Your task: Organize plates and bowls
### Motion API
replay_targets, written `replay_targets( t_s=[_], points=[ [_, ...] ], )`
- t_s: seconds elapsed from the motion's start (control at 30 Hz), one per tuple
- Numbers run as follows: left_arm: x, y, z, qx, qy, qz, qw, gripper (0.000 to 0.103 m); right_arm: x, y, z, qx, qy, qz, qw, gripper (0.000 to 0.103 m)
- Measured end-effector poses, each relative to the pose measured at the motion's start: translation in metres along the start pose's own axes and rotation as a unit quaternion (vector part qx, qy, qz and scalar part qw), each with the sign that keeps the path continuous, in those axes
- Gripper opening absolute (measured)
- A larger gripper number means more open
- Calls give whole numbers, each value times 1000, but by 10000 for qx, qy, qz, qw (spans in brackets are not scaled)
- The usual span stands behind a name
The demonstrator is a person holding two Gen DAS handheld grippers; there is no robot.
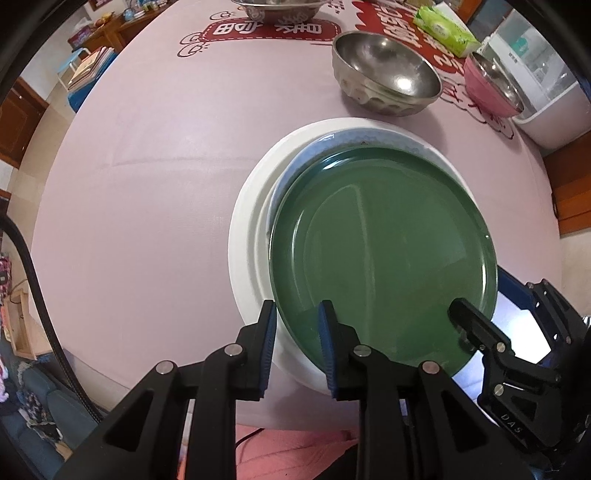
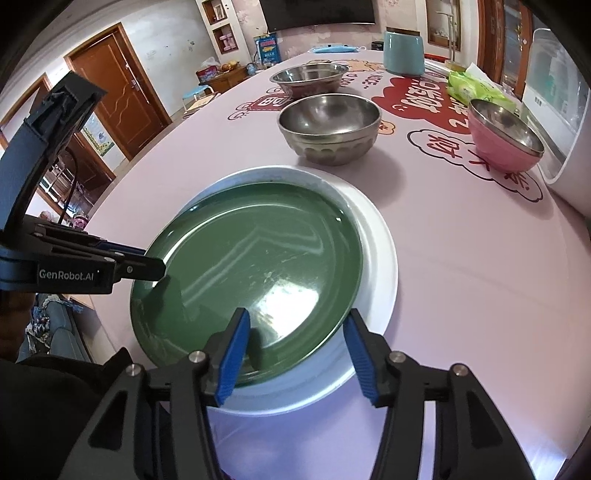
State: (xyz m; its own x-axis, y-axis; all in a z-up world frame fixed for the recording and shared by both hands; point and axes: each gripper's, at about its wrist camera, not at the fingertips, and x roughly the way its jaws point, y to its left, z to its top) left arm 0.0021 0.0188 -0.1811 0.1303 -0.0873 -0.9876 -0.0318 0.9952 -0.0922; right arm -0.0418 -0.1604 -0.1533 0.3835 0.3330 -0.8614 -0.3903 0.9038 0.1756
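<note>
A dark green plate (image 1: pixel 380 251) (image 2: pixel 251 269) lies on top of a pale blue plate (image 1: pixel 332 144), and both rest in a larger white plate (image 1: pixel 251 229) (image 2: pixel 380 266) on the pink tablecloth. Pointing straight down, my left gripper (image 1: pixel 297 306) (image 2: pixel 162 271) has its jaws narrow around the green plate's near-left rim, one pad outside and one inside. My right gripper (image 2: pixel 297 321) stands open astride the green plate's near rim, its blue pads clear of it. One of its black fingers (image 1: pixel 458 310) shows in the left wrist view.
Behind the stack stands a steel bowl (image 1: pixel 388 70) (image 2: pixel 328 118), with a wider steel bowl (image 2: pixel 310 75) further back. A pink bowl with a steel lining (image 2: pixel 506 136) sits at the right, near a green tissue pack (image 1: pixel 443 26), a teal canister (image 2: pixel 402 51) and a white appliance (image 1: pixel 546 96).
</note>
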Motion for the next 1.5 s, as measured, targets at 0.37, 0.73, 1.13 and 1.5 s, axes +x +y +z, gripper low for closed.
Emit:
replay_targets(
  t_s=[0.37,0.73,1.13,1.5],
  points=[
    [-25,-10,-17,-247,-701,-201,9970,30,-25,-9,-1,120,-448,214,9987,57],
    [-72,-9,-27,-226,-1325,-446,9899,31,-48,-5,20,297,-725,359,9963,62],
    [-122,49,-17,625,-1924,-748,9765,52,-64,56,51,750,-1281,-401,9881,63],
    [-165,134,-11,1038,-2275,-799,9649,73,-78,127,73,1076,-1777,-1038,9727,68]
  ],
)
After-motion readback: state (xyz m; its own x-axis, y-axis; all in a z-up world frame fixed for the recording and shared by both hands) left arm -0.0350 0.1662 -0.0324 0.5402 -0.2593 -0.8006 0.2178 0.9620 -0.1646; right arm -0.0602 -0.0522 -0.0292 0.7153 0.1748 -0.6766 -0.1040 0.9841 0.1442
